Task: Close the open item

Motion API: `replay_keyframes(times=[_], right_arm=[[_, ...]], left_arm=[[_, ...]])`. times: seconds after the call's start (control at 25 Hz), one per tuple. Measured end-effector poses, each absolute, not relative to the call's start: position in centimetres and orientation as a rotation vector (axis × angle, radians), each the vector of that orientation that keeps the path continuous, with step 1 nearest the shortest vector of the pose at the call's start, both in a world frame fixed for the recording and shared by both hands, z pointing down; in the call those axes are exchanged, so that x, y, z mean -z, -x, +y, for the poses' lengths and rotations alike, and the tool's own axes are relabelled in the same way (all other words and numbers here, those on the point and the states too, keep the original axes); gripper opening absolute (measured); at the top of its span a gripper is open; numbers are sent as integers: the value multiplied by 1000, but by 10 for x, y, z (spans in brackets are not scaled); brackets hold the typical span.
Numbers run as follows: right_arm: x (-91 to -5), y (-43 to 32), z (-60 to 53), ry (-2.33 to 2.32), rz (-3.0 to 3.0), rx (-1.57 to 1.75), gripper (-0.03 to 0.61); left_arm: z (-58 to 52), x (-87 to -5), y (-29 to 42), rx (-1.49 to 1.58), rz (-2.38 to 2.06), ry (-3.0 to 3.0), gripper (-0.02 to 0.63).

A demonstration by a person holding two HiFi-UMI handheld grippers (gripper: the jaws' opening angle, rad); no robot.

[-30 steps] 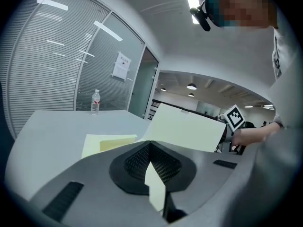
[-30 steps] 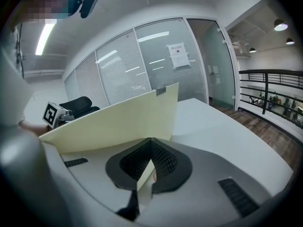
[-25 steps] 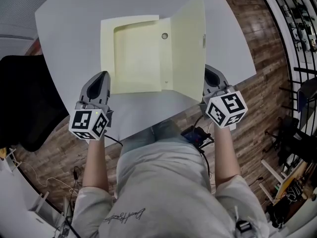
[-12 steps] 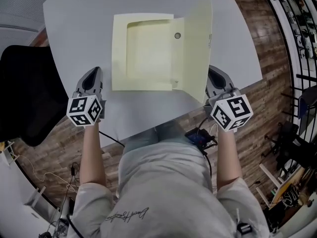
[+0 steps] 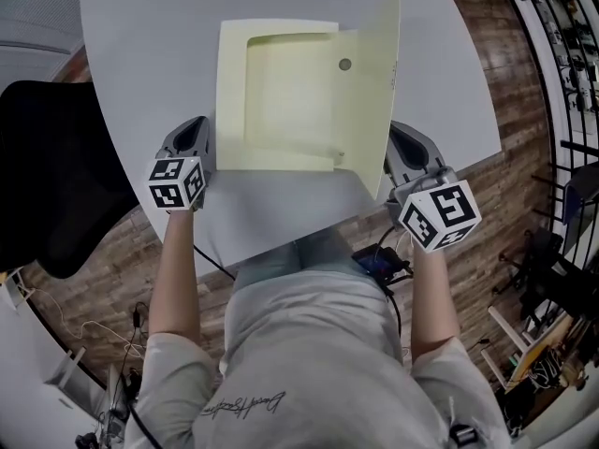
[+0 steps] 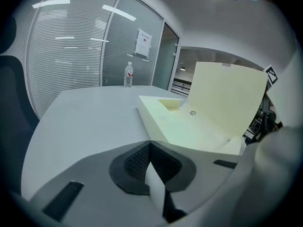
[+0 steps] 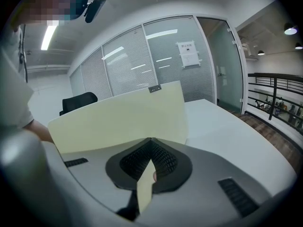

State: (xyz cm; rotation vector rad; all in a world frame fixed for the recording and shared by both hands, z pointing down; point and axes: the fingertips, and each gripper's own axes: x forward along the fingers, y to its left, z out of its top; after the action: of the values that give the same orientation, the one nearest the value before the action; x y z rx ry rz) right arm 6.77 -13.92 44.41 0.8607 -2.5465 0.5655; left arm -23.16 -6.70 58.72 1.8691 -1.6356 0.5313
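Note:
A pale yellow folder (image 5: 290, 92) lies open on the grey table (image 5: 150, 45), with a round snap (image 5: 345, 65) on its inner side. Its cover (image 5: 374, 92) stands nearly upright along the right side. My right gripper (image 5: 398, 143) is at the cover's near lower corner and shut on it. In the right gripper view the cover (image 7: 123, 122) rises just beyond the right gripper (image 7: 150, 143). My left gripper (image 5: 195, 129) rests shut beside the folder's near left corner, apart from it. The left gripper view shows the folder (image 6: 189, 129) to the right of the left gripper (image 6: 150, 145).
A black chair (image 5: 47, 176) stands left of the table. A water bottle (image 6: 128, 74) stands at the table's far side. The table's near edge runs just under both grippers, and wooden floor with a black railing (image 5: 562, 73) lies to the right.
The cover has risen from a slant to almost upright in my right gripper. My left gripper swung out to the left, then came back close to the folder's near left corner.

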Motion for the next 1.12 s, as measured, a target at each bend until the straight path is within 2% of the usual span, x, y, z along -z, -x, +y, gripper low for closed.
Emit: replay_keyframes(times=[1.12], right_arm=[[-483,-27,-119,-658,-2385,-350,12]], left_arm=[[-62,-592,152,-385,-1503,-1921,8]])
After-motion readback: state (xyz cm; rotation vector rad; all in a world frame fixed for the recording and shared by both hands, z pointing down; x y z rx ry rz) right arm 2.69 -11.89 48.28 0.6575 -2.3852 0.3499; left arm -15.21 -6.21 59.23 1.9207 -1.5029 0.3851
